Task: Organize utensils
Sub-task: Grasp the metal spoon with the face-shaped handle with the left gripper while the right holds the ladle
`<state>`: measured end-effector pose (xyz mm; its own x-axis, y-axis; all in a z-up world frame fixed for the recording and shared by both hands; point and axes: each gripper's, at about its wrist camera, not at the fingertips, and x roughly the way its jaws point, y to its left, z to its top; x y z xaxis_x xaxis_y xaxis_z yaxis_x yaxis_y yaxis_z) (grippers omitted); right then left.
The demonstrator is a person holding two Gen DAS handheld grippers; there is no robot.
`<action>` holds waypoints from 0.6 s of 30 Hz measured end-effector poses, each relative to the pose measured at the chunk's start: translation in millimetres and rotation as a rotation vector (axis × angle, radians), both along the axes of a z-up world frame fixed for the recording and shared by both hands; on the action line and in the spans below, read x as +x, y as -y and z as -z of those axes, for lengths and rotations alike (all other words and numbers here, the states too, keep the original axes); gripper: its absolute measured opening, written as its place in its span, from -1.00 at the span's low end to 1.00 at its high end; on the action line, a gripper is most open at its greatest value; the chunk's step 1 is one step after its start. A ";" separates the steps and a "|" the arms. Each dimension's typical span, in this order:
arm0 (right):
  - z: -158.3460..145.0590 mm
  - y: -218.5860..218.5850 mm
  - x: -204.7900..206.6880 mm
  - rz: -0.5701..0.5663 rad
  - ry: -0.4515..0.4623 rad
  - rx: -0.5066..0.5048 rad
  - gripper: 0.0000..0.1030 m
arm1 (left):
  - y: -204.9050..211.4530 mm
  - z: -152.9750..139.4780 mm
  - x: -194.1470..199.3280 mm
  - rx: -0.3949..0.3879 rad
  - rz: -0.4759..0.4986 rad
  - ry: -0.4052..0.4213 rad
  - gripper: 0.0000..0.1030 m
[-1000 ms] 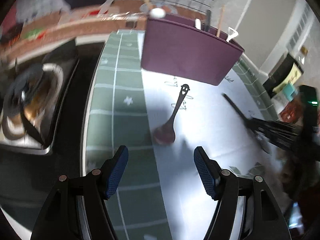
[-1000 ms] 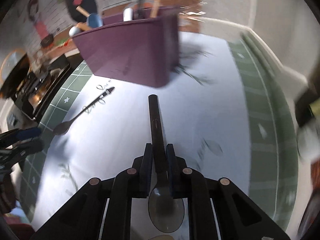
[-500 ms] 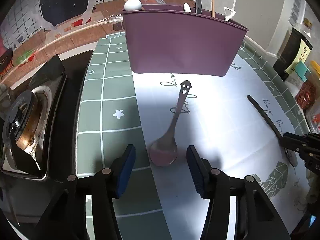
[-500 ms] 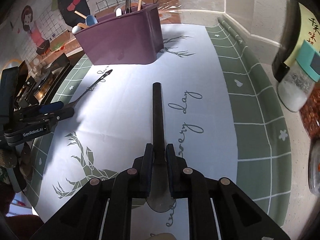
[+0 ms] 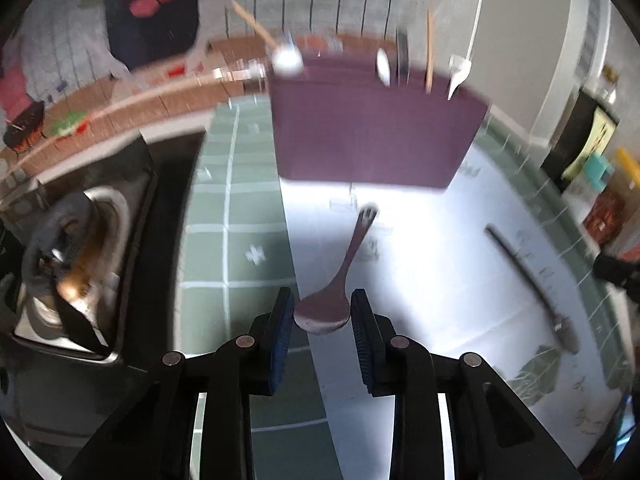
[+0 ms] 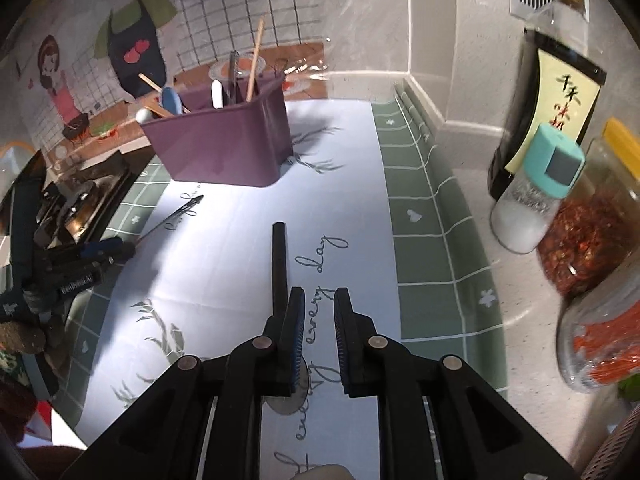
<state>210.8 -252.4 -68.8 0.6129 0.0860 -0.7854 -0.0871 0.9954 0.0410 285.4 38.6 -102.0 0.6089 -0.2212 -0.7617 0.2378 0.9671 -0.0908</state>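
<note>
My left gripper (image 5: 322, 318) has just clenched on the smiley spoon's (image 5: 324, 312) bowl, while my right gripper (image 6: 318, 330) has released the black-handled spoon (image 6: 279, 264), so neither has reached the purple caddy (image 6: 224, 148).

Left wrist view smeared by motion blur, purple holder (image 5: 376, 136) and wall tiles soft. Right wrist view sharp. Bright light on white cloth (image 6: 240, 240), near-glare patch below holder; shadows fall toward camera. Stove (image 5: 76, 264) side dim. Fisheye bends edges, black vignette in corners. Jars (image 6: 584, 240) slightly smeared at right.
</note>
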 end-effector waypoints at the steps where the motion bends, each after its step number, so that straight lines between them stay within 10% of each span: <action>1: -0.9 -1.0 -1.6 -0.011 -0.001 -0.004 -0.68 | -2.8 -8.4 -3.3 -0.011 -0.003 0.022 -0.42; 18: 19.5 -11.1 22.0 -0.046 -0.082 0.046 -0.67 | -19.5 -65.8 -10.8 -0.128 -0.026 0.096 -0.43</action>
